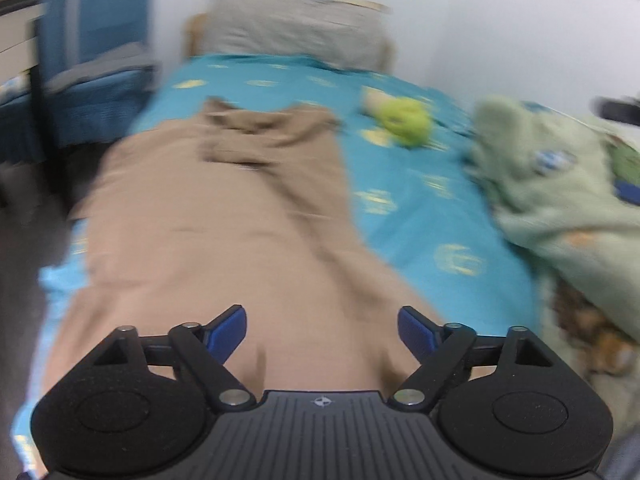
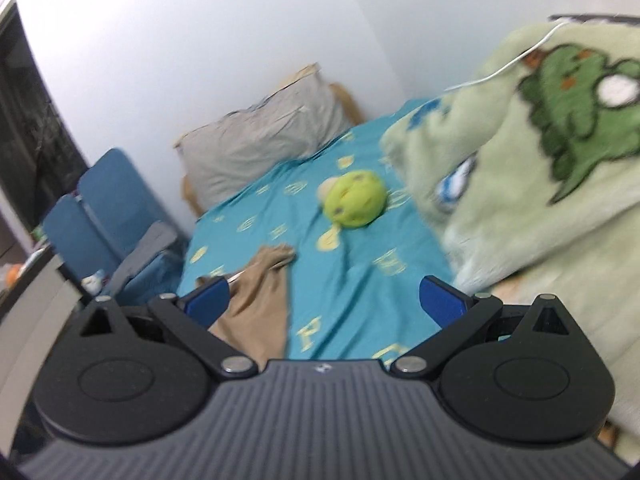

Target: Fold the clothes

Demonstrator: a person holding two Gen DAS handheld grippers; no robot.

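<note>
Garment: tan trousers (image 1: 224, 216) lie flat along the left side of the bed (image 1: 416, 216).
Handling: probably light, soft and limp; better to pinch an edge or a corner.
Left gripper (image 1: 322, 330): spread, nothing between, above the cloth.
Right gripper (image 2: 324, 300): spread, empty.
Nearby: green plush toy (image 2: 354, 198), fleece blanket (image 2: 540, 168), pillow (image 2: 260, 140).

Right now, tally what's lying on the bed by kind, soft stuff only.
Garments: 1, tan fabric garment
Pillows: 1, grey fabric pillow
Plush toys: 1, yellow-green round plush toy
Blankets: 1, pale green fleece blanket with dinosaur print
Total: 4
</note>
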